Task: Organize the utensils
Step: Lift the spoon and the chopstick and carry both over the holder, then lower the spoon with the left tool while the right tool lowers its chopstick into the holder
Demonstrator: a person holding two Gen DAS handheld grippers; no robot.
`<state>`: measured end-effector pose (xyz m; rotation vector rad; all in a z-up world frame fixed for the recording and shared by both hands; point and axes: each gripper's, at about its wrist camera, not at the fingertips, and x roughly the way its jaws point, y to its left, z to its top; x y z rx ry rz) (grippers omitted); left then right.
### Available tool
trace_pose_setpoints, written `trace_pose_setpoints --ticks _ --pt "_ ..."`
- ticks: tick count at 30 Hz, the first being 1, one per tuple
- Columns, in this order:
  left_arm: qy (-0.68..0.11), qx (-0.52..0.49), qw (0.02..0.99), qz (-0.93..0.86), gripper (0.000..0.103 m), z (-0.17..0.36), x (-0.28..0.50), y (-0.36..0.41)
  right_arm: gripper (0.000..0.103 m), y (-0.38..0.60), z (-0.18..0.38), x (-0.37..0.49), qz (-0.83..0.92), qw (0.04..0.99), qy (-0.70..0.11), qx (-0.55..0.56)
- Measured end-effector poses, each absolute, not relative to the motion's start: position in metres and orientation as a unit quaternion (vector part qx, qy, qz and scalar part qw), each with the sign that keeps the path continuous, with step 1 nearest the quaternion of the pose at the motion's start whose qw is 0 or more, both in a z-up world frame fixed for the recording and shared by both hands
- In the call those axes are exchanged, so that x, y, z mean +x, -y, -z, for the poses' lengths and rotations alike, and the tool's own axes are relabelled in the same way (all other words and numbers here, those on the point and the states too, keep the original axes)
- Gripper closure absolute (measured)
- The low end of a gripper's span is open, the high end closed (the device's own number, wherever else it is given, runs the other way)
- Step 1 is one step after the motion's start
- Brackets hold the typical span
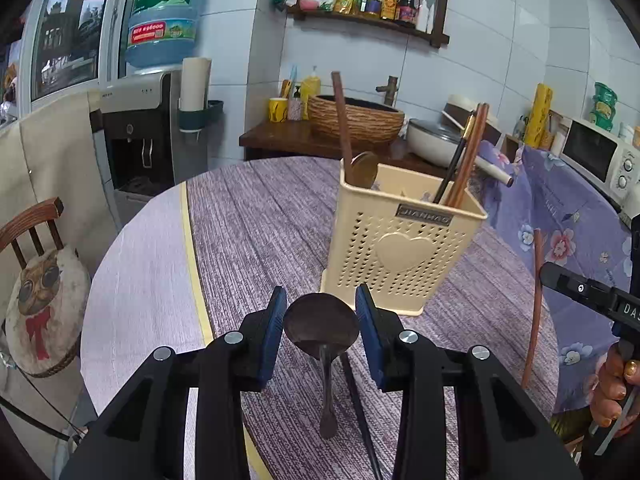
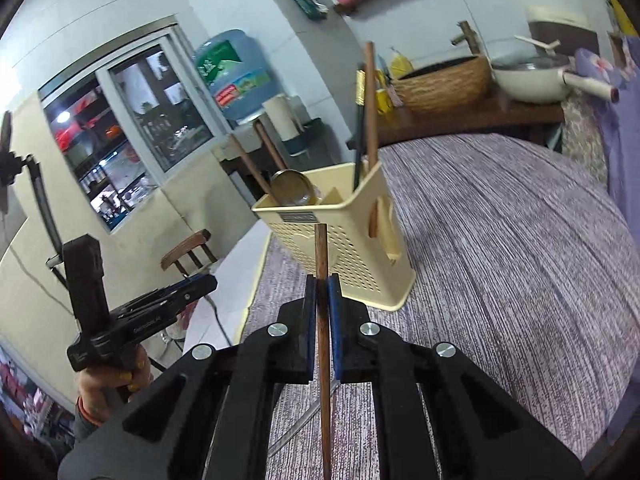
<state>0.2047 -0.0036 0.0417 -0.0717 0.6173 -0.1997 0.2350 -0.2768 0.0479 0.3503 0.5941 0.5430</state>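
The left gripper (image 1: 321, 312) hovers low with its jaws spread wide. The right gripper (image 2: 322, 300) is raised, jaws clamped on a brown chopstick (image 2: 322, 320), held by a hand (image 1: 612, 392) on its handle.

surface: round table (image 1: 132, 280) under purple woven cloth (image 1: 272, 216) | standing on it: cream perforated utensil holder (image 1: 400, 248) | lying flat: dark spoon (image 1: 322, 332), black chopstick (image 1: 360, 412) just beside its handle
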Motion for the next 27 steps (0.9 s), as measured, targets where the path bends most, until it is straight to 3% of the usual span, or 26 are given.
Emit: trace_pose_setpoints --ticks 27 --pt "-0.287 -0.055 0.947 0.131 0.067 -0.064 0.212 0.009 0.102 0.271 -0.089 0.228 -0.246 0.934 -0.231 0.113"
